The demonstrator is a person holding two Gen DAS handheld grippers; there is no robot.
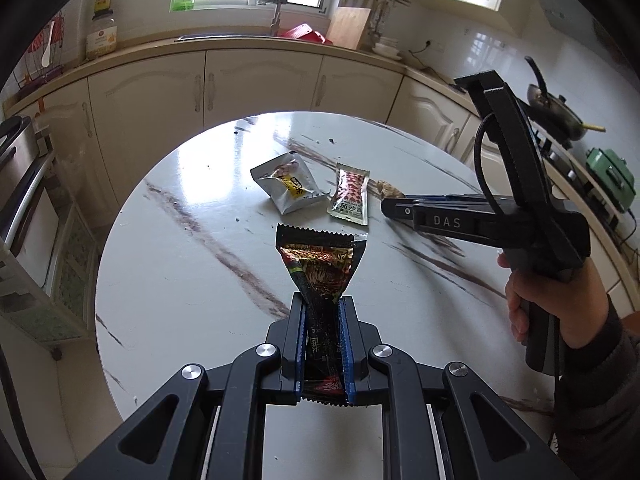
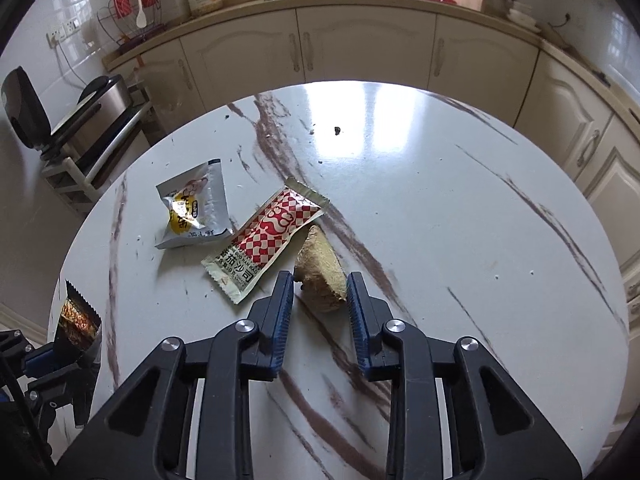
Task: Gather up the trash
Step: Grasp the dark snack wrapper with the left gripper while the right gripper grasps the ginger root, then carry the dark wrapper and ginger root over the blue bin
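My left gripper (image 1: pixel 323 304) is shut on a dark red-and-black snack wrapper (image 1: pixel 320 264), held above the round marble table (image 1: pixel 180 272); the wrapper also shows in the right wrist view (image 2: pixel 78 320). My right gripper (image 2: pixel 320 284) is open, its fingers on either side of a brown crumpled lump (image 2: pixel 322 268) on the table. A red-checked sauce packet (image 2: pixel 268 236) lies just left of the lump, and a white-and-yellow snack wrapper (image 2: pixel 192 208) lies further left. In the left wrist view the packet (image 1: pixel 350 194), the white wrapper (image 1: pixel 286 188) and the right gripper (image 1: pixel 394 204) show beyond my held wrapper.
Cream kitchen cabinets (image 2: pixel 360 40) curve behind the table. A steel appliance on a rack (image 2: pixel 96 120) stands at the left. A stove with a pan (image 1: pixel 556 112) is at the right. Small dark crumbs (image 2: pixel 337 131) lie on the far tabletop.
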